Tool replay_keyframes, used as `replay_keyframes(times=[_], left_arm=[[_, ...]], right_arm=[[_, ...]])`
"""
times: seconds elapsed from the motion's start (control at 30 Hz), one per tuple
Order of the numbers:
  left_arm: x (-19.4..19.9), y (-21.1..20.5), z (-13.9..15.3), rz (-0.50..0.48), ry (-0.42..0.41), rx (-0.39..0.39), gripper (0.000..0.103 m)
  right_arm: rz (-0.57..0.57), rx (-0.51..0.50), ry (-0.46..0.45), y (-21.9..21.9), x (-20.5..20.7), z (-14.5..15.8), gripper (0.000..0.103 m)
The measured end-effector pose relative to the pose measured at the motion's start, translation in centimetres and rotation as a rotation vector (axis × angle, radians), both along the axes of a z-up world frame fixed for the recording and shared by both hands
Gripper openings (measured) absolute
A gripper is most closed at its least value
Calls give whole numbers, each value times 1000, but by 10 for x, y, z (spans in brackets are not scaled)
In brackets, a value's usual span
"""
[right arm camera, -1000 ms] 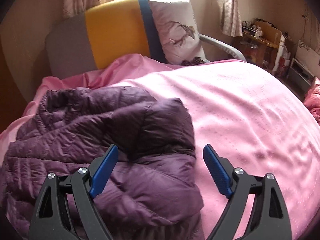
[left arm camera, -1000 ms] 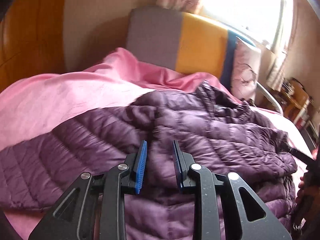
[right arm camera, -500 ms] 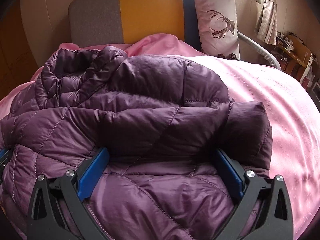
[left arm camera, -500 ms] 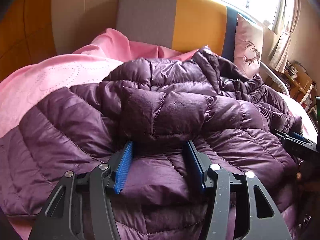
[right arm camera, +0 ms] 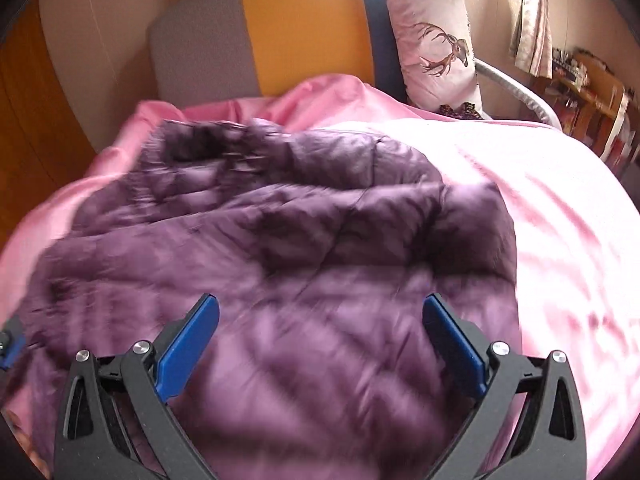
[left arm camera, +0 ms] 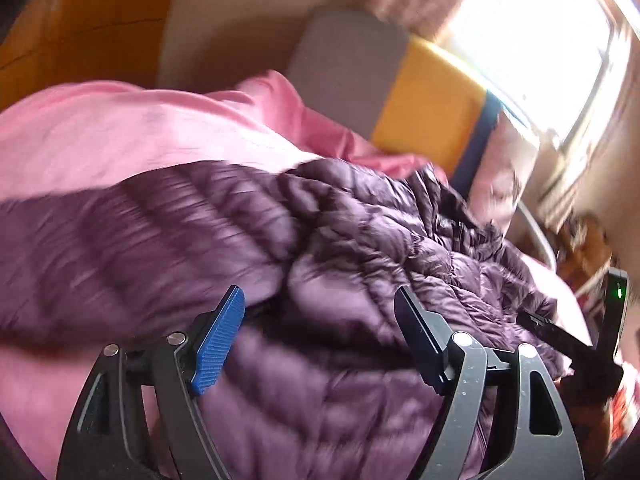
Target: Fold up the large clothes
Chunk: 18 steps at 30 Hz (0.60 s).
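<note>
Left wrist view: hovering over the purple puffer jacket (left arm camera: 328,248), left gripper (left arm camera: 320,332) having just been spreading its jaws, nothing pinched between the blue pads (left arm camera: 218,340). Jacket lying bunched on the pink bedspread (left arm camera: 120,136), below the grey and yellow headboard (left arm camera: 424,112). Right wrist view: right gripper (right arm camera: 320,344) gaping wide above the jacket, gripping nothing, deer-print pillow (right arm camera: 432,40) standing behind.
</note>
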<state>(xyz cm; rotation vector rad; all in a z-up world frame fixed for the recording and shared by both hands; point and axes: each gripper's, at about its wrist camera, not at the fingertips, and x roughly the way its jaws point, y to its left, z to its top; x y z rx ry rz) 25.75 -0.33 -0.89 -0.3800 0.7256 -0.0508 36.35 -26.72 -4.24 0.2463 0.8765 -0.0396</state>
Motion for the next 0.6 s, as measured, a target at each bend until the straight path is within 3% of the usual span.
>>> replay_keyframes(times=[0.1, 0.2, 0.4, 0.6], left_arm=[[-34, 29, -5, 82, -14, -19, 83], [-54, 69, -16, 171, 26, -75, 84], [-109, 172, -37, 383, 60, -236, 84], [-153, 264, -47, 525, -2, -482, 84]], right_arm=[[64, 21, 28, 19, -31, -3, 101], [115, 22, 90, 36, -56, -20, 101], [96, -28, 39, 48, -79, -34, 101], [105, -32, 55, 44, -75, -40, 101]])
